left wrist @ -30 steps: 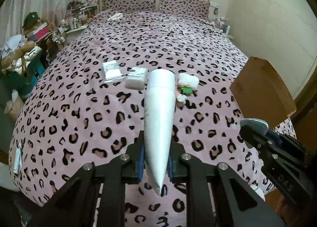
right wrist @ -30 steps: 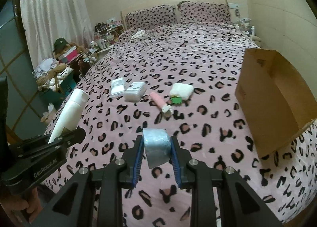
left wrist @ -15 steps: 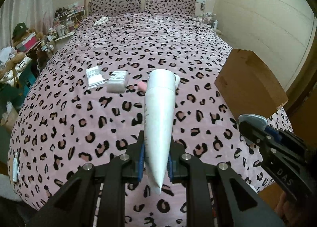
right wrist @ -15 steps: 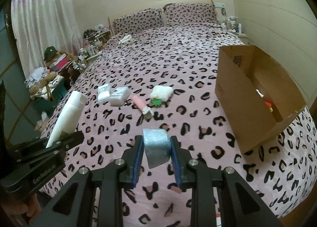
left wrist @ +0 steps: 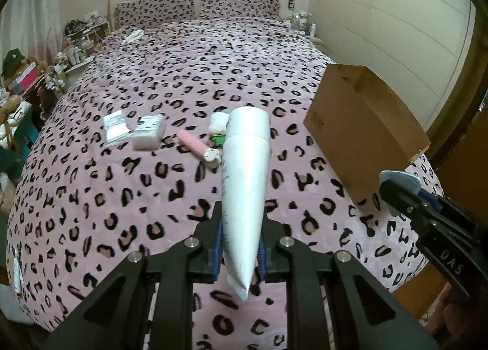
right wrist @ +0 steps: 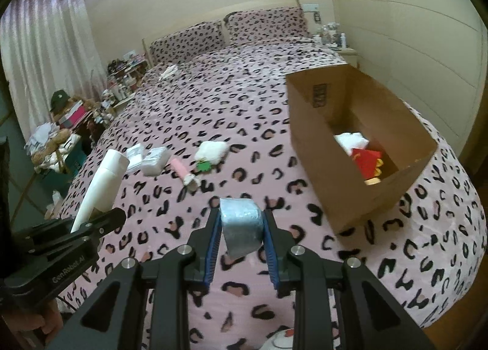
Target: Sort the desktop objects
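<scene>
Matt black plastic on the left gripper [left wrist: 238,254], blue ribbed pads. Smooth, faintly glossy white plastic tube [left wrist: 245,185]. Crinkly, shiny blue packet [right wrist: 242,229], perhaps film-wrapped. Dull brown cardboard box [right wrist: 317,148]. Soft, fuzzy leopard-print cloth bedspread [left wrist: 183,81].

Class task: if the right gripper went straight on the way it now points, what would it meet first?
Probably the bedspread just ahead, since the right gripper, shut on the pale blue packet, points downward. The cardboard box stands off to the right; depth is unclear.
</scene>
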The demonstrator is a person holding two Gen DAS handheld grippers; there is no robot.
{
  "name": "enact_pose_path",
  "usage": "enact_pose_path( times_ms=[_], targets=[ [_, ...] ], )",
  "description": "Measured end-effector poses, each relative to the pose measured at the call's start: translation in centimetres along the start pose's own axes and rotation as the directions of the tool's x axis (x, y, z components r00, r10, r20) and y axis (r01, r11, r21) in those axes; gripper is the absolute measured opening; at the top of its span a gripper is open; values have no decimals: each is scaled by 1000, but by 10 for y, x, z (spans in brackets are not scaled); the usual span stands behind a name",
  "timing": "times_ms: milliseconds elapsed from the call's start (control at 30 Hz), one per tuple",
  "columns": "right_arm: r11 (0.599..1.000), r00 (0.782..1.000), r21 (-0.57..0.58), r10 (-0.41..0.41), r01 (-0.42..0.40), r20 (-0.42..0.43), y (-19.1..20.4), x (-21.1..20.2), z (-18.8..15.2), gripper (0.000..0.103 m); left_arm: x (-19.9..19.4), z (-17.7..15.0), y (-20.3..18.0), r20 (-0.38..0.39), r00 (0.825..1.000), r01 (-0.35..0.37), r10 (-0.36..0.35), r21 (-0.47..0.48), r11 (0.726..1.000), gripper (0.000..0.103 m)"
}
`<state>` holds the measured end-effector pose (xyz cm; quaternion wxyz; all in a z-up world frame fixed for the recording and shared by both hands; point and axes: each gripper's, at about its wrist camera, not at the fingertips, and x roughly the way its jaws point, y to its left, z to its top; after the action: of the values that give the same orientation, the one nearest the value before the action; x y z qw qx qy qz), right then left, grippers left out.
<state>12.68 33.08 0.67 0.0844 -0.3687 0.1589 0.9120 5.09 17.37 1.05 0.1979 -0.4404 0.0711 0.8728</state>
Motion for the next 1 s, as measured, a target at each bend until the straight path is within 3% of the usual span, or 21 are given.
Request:
enact_pose_path(
  times_ms=[333, 1000],
  targets=[
    [997, 999, 62, -47, 46, 22, -39, -10, 5, 27, 20, 10, -33, -19, 998, 56, -55, 43, 997, 18],
    [992, 995, 91, -86, 82, 42, -64, -22, 9, 27, 42, 22, -71, -39, 994, 107, -103, 95, 990, 18]
  ],
)
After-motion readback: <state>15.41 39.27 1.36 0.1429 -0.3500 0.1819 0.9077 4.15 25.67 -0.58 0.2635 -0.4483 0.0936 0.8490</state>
